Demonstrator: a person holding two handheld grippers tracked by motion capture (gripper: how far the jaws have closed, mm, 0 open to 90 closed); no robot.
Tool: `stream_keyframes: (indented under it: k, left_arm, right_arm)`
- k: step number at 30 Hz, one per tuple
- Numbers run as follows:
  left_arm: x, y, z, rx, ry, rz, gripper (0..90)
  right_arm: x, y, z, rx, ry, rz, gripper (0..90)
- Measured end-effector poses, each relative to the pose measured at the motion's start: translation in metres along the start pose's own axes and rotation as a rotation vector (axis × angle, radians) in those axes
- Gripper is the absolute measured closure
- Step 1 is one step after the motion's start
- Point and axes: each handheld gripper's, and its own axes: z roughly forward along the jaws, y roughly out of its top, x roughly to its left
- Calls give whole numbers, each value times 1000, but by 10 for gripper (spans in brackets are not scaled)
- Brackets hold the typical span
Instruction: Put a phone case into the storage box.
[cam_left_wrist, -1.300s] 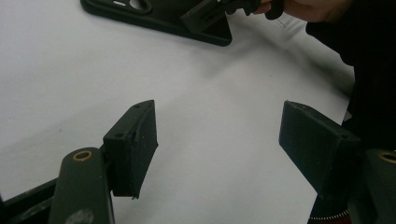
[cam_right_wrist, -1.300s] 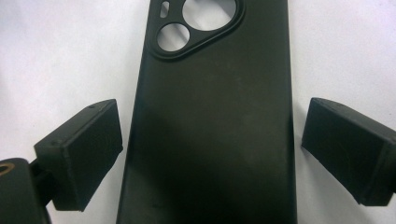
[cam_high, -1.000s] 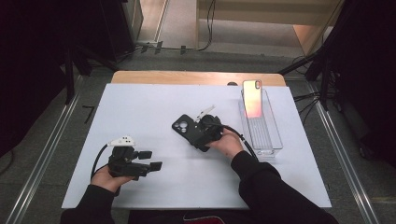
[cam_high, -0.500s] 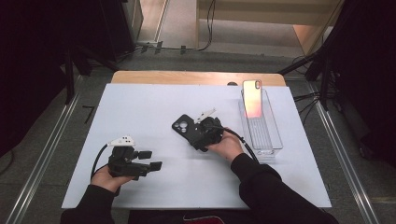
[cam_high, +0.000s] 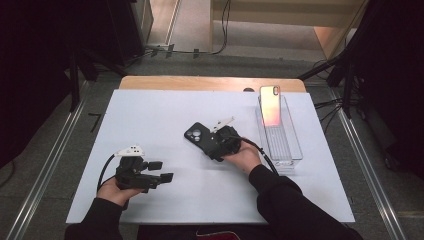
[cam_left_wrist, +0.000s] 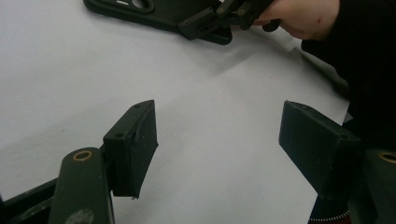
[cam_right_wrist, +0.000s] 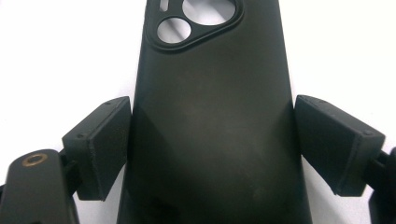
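Note:
A black phone case (cam_high: 196, 134) lies flat on the white table sheet (cam_high: 150, 115), camera cut-out pointing away from me. My right gripper (cam_high: 207, 142) straddles its near end. In the right gripper view the case (cam_right_wrist: 210, 93) runs up between the two pads, and each pad rests against a side edge; the jaws have just been closing on it. My left gripper (cam_high: 162, 171) rests at the front left, held in a hand, and is open. Nothing lies between its pads (cam_left_wrist: 135, 140); farther off that view shows the case (cam_left_wrist: 154, 11) with the other gripper on it.
A clear plastic tray (cam_high: 287, 150) stands at the right of the sheet. A phone (cam_high: 270, 105) with a shiny orange-pink back leans upright at its far end. Cables trail from both grippers. A wooden strip (cam_high: 200, 82) borders the table's far edge.
The right gripper's jaws have drawn in against the case's sides. Both hands and the case have stayed where they were.

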Motion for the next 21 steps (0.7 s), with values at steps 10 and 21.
stream_keyframes:
  k: [10, 21]
  left_arm:
    - [-1, 1, -1, -14, -14, -23, 285]
    - [-6, 10, -2, -37, -12, -50, 281]
  right_arm:
    - [-1, 1, -4, -18, 26, 13, 136]
    - [-2, 8, -27, -87, 83, 83, 135]
